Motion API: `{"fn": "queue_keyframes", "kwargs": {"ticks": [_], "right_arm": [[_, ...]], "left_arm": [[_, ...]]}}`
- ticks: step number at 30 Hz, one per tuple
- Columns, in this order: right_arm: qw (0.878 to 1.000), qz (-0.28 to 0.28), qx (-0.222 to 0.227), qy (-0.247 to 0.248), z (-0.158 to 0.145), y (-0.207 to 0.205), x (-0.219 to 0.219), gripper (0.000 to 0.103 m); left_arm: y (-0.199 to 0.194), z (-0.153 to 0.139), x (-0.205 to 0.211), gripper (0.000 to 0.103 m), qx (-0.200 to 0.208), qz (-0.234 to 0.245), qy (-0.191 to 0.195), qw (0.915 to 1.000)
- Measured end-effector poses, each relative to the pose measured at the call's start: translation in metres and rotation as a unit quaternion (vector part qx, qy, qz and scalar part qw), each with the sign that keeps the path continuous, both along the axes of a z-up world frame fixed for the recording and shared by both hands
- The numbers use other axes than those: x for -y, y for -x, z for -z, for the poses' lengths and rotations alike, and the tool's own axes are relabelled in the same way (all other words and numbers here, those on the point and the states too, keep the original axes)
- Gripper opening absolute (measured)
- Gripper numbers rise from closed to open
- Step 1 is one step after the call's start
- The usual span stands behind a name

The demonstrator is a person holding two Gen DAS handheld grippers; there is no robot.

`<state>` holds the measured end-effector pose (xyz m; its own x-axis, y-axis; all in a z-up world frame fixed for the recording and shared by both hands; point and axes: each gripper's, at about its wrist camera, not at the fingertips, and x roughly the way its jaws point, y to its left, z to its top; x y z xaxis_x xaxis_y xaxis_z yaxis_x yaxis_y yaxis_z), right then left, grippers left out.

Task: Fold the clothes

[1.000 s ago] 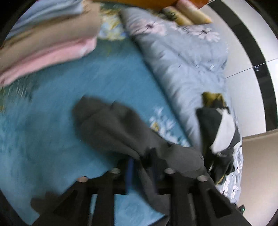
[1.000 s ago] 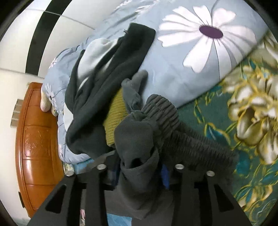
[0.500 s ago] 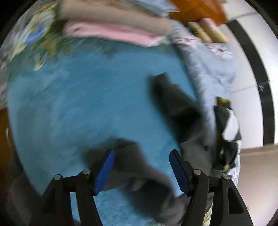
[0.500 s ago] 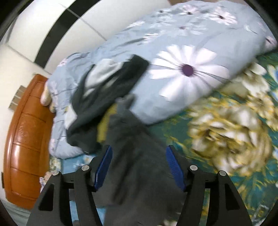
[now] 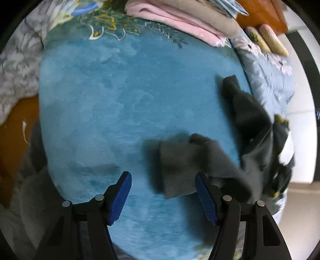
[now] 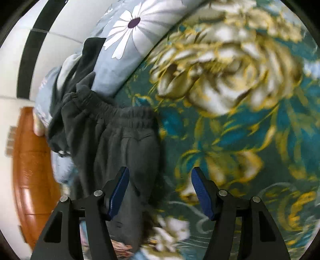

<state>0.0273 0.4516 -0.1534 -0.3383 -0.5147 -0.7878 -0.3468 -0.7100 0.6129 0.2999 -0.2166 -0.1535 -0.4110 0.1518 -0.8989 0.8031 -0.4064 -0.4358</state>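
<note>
Dark grey sweatpants (image 5: 202, 160) lie on the blue blanket (image 5: 124, 104); a ribbed cuff is just ahead of my left gripper (image 5: 163, 193), which is open and empty above the blanket. In the right wrist view the pants' elastic waistband (image 6: 118, 114) lies flat on the floral bedspread (image 6: 230, 112), the body of the pants running down past my left finger. My right gripper (image 6: 160, 191) is open and empty, its left pad over the pants' edge.
A folded stack of pink and beige clothes (image 5: 180, 18) sits at the far edge of the blanket. A light blue flowered duvet (image 6: 128, 38) lies along the wall with a pile of dark clothes (image 5: 280, 152) on it. A wooden headboard (image 6: 30, 170) is at the left.
Both grippers were shut on the grey pants a second ago; both have opened and let them drop onto the bed. Both cameras have swung, and the pants now lie spread out.
</note>
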Motion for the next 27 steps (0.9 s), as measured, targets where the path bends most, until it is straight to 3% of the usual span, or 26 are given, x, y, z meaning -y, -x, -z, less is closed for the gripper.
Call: {"fn": "queue_keyframes", "kwargs": {"ticks": [3,6,9,10,11,12,14,18,23,27], "right_arm": [[1.0,0.0,-0.021,0.021,0.002,0.006,0.015,0.065],[1.0,0.003,-0.005,0.03,0.009,0.017,0.031,0.044],[1.0,0.002,0.003,0.011,0.004,0.023,0.046,0.039],[1.0,-0.004,-0.002,0.008,-0.001,0.024,0.049,0.032],[1.0,-0.008,-0.007,0.006,-0.007,0.025,0.05,0.025],[1.0,-0.013,-0.013,0.004,-0.013,0.026,0.052,0.014],[0.999,-0.027,-0.029,0.003,-0.028,0.029,0.054,0.011],[0.996,-0.052,-0.067,0.0,-0.064,0.029,0.059,0.01],[0.992,-0.059,-0.112,0.015,-0.114,0.004,0.042,0.008],[0.986,-0.071,-0.152,0.014,-0.15,-0.02,0.025,0.008]], "left_arm": [[0.002,0.007,-0.001,0.07,0.001,0.005,0.003,1.0],[0.009,0.013,-0.005,0.07,0.016,0.02,0.019,0.9995],[0.02,0.013,-0.011,0.068,0.032,0.042,0.049,0.9974],[0.022,0.013,-0.013,0.067,0.03,0.048,0.053,0.9969],[0.025,0.012,-0.015,0.055,0.026,0.055,0.057,0.9966],[0.028,0.01,-0.017,0.032,0.017,0.06,0.058,0.9963],[0.036,0.005,-0.021,0.001,0.011,0.077,0.063,0.995],[0.036,-0.023,-0.017,0.0,-0.022,0.073,0.115,0.9905],[0.016,-0.093,0.025,0.0,-0.102,0.023,0.142,0.9844],[0.015,-0.116,0.038,0.001,-0.119,0.053,0.144,0.981]]}}
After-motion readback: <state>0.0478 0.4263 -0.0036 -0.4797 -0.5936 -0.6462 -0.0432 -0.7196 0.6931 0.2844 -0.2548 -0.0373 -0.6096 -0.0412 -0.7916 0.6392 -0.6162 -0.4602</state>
